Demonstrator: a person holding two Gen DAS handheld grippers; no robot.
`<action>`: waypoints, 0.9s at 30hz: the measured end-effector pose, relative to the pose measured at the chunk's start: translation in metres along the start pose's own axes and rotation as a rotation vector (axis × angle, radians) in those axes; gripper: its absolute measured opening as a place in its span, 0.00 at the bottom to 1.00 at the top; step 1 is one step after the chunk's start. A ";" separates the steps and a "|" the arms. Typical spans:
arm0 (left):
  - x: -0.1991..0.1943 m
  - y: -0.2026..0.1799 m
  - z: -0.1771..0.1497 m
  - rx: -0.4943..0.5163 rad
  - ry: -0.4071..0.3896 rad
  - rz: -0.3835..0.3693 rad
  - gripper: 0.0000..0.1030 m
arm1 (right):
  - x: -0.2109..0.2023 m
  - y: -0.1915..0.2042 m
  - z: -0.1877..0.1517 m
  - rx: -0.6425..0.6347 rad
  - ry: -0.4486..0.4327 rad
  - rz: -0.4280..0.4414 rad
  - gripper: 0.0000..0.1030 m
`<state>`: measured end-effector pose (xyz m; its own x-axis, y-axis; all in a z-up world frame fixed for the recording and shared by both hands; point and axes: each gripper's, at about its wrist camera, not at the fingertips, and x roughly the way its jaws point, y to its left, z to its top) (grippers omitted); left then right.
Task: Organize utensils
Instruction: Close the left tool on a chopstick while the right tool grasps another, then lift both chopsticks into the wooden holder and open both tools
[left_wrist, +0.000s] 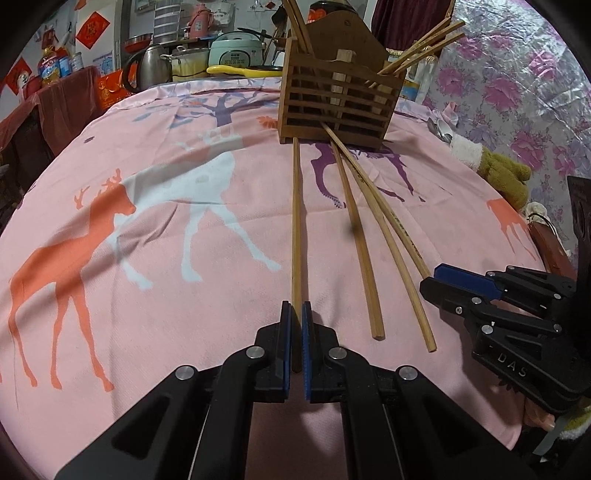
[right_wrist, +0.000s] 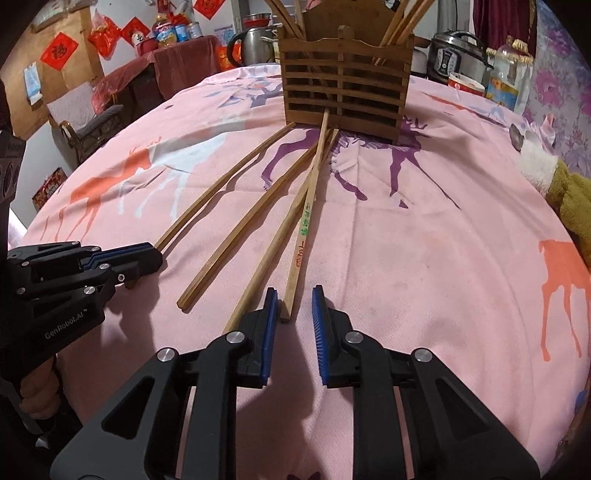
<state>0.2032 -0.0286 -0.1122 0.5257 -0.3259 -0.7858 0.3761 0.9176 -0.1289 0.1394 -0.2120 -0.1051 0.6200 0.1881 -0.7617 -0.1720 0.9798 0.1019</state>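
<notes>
Pink deer-print tablecloth (left_wrist: 147, 295) across the table; slatted wooden holder (left_wrist: 336, 107) near far edge. Loose chopsticks (left_wrist: 358, 240) fanned toward near edge. Left gripper (left_wrist: 296, 314) clamped on leftmost chopstick (left_wrist: 296, 221). Only in right view: right gripper (right_wrist: 294, 291) parted, printed chopstick (right_wrist: 303, 236) end between pads, untouched.

Pink cloth (left_wrist: 155, 302) — orange, white, purple deer; brown slatted holder (right_wrist: 345, 83).

Dim indoor light, fisheye-bent edges
</notes>
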 end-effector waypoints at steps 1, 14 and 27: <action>0.000 0.000 0.000 -0.001 0.001 -0.001 0.05 | 0.000 0.002 0.000 -0.012 -0.004 -0.010 0.08; -0.027 0.000 0.006 -0.012 -0.050 0.030 0.05 | -0.051 -0.017 0.002 0.060 -0.149 -0.012 0.05; -0.124 -0.013 0.067 0.028 -0.237 -0.008 0.06 | -0.157 -0.043 0.050 0.105 -0.431 -0.004 0.05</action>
<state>0.1841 -0.0156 0.0281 0.6858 -0.3802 -0.6206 0.4001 0.9092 -0.1149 0.0875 -0.2804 0.0417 0.8870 0.1734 -0.4279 -0.1038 0.9780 0.1811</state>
